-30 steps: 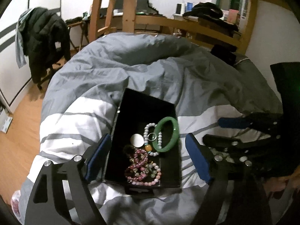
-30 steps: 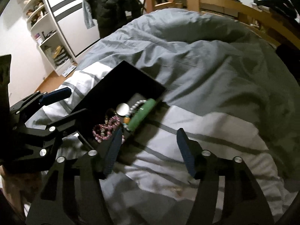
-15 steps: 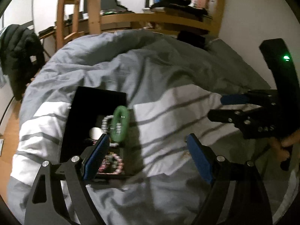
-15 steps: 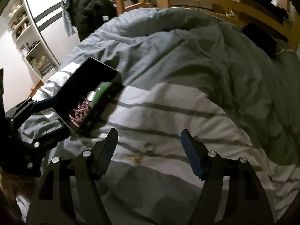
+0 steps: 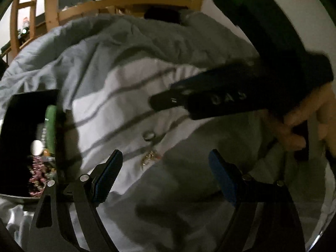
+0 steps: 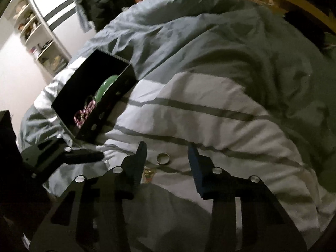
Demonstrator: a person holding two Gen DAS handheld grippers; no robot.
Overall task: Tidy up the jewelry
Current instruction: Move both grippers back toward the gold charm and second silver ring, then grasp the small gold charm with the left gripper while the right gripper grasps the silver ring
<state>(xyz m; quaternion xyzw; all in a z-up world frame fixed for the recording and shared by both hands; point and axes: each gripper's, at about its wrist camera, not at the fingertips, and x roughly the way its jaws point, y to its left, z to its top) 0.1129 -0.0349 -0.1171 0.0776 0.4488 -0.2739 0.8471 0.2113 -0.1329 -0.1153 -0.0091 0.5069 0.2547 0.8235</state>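
Right gripper (image 6: 167, 159), lower centre of the right wrist view: jaws have just been closing, now partway in, not pressing anything. A silver ring (image 6: 163, 158) lies flat on the duvet (image 6: 210, 115) between the two blue pads, touching neither. Just below the ring, by the left pad, a small gold tangle (image 6: 148, 173), likely a chain or earrings, too blurred to tell.

Left gripper (image 5: 166, 163), lower centre of the left wrist view: jaws wide apart, empty. In that view the ring (image 5: 149, 135) sits above and ahead of the fingertips and the gold piece (image 5: 149, 157) lies nearly between the tips, closer to the left pad. The right gripper's body crosses the upper right of that frame, with the person's hand (image 5: 302, 126) on its handle at the right edge.

Handling, as a guess: the ring is light, hard, smooth and slippery. It lies flat on soft bedding that will give under the pads. Pinch across its outer rim, tips pushed slightly into the fabric, or it may skid or tip up. The gold piece is limp and fine, so pinch the bunched middle.

Black jewelry box (image 6: 92, 96), centre left of the right wrist view and far left of the left one, open top, holds a green bangle (image 6: 107, 86) and pink beads (image 6: 85, 112). It is the likely drop spot, near the ring, up and left.
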